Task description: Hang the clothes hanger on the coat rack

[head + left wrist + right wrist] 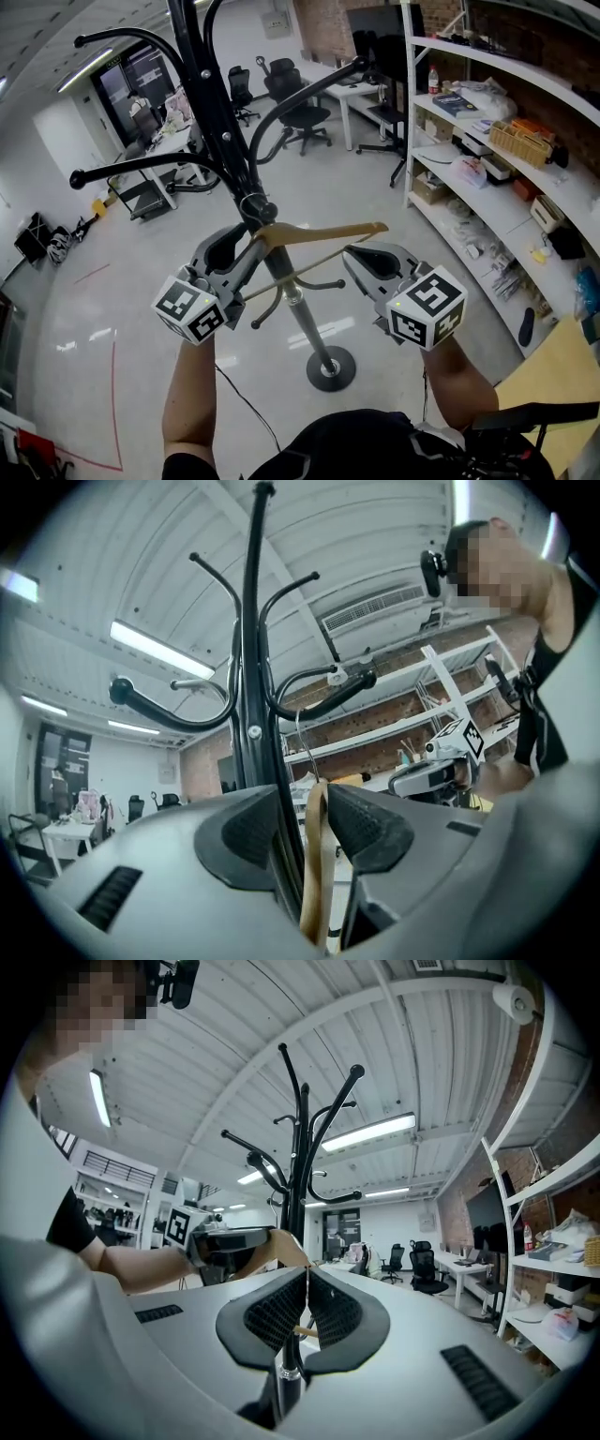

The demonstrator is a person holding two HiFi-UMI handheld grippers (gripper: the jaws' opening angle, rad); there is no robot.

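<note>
The black coat rack (220, 122) rises in front of me with curved arms. A wooden clothes hanger (323, 232) lies about level beside its pole, its metal hook (255, 206) looped at the pole by the root of an arm. My left gripper (246, 246) is open, and the hanger's left end (314, 855) stands between its jaws with a gap on the left side. My right gripper (361, 255) is just under the hanger's right tip, shut with its pads together and nothing in them (307, 1283). In the right gripper view the hanger (281, 1251) shows beyond the jaws.
The rack's round base (330, 367) stands on the shiny grey floor below my hands. White shelving (487, 141) full of boxes runs along the right. Office chairs (300, 103) and desks stand at the back. A yellow surface (553, 375) lies at lower right.
</note>
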